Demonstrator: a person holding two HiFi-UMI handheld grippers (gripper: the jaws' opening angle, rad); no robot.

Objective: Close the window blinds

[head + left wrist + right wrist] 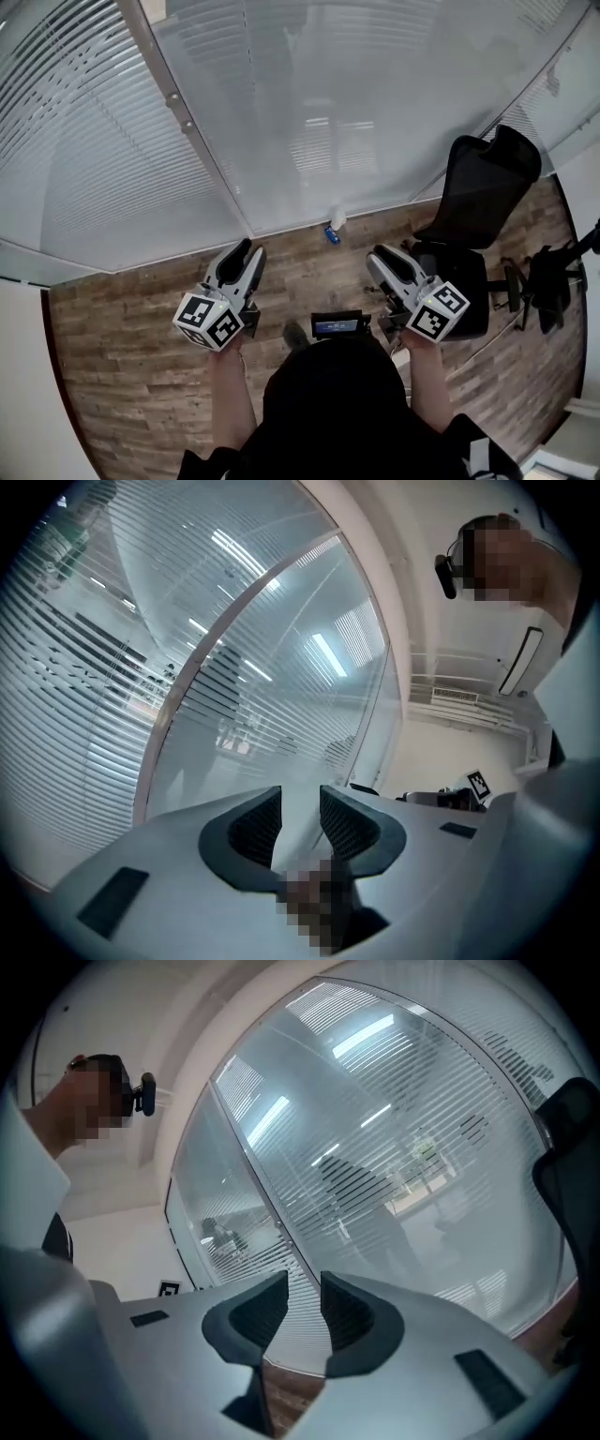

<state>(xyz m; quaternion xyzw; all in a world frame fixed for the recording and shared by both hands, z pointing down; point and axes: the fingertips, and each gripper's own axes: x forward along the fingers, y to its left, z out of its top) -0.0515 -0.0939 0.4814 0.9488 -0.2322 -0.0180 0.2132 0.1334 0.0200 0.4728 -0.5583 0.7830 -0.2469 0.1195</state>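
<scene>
White slatted blinds [103,159] hang behind glass panels [337,112] across the wall ahead; in the left gripper view the blinds [84,696] fill the left side, and in the right gripper view the blinds [412,1138] span the middle and right. My left gripper [246,253] is held level over the wooden floor, short of the glass, open with nothing between its jaws. My right gripper [379,258] is held the same way, open and empty. Both sets of jaws [300,808] [304,1297] show a narrow clear gap.
A black office chair [473,216] stands right of my right gripper against the glass. A second dark chair frame [553,281] is at the far right. A small blue and white object [333,230] lies on the wood floor [131,375] at the glass base. A metal post [178,112] divides the panels.
</scene>
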